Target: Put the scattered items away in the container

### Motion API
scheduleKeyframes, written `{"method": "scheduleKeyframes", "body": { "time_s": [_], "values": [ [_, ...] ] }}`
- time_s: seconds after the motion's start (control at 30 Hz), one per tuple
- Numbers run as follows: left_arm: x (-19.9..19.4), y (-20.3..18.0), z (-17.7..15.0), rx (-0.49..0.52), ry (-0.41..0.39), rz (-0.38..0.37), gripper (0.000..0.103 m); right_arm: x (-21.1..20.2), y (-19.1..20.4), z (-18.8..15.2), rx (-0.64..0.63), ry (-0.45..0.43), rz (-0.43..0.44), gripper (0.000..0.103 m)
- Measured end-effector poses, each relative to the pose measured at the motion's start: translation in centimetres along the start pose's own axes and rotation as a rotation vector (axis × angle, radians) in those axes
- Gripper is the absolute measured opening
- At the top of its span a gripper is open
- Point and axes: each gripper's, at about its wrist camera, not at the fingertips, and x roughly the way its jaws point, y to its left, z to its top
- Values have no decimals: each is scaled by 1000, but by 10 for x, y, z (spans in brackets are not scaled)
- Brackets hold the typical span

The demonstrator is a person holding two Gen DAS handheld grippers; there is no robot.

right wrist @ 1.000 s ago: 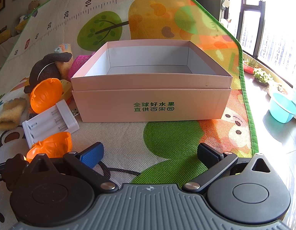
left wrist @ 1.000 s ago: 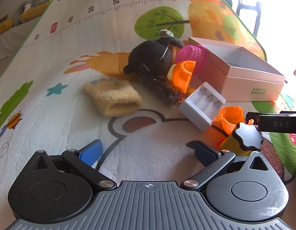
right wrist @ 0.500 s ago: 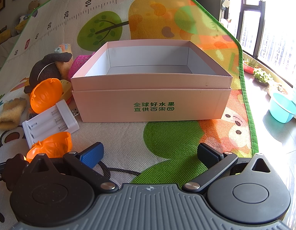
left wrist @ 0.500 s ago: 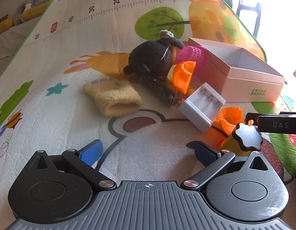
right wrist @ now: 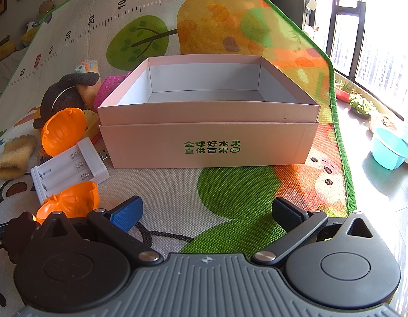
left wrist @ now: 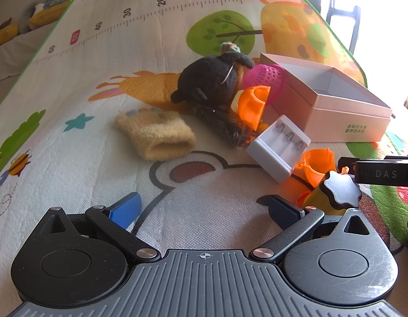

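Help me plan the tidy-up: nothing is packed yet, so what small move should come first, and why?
Probably ease the left gripper forward to the yellow sock. Both grippers are open and hold nothing, the pink box is empty, and the sock lies apart from the pile, nearly straight ahead.

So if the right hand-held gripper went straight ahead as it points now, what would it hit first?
Probably the near wall of the pink cardboard box. The right hand-held gripper is open and faces it squarely, with only bare play mat between.
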Motion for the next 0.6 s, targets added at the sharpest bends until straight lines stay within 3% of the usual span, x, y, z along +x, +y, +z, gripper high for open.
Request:
{"method": "scheduleKeyframes", "body": {
  "time_s": [0.33, 0.6],
  "values": [
    [0, 0, -1, 2, 1, 2, 103, 2, 4, 0, -6, 6, 8, 103],
    [-2, 0, -1, 12, 5, 9, 103, -11, 2, -5, -36, 62, 30, 103]
  ]
}}
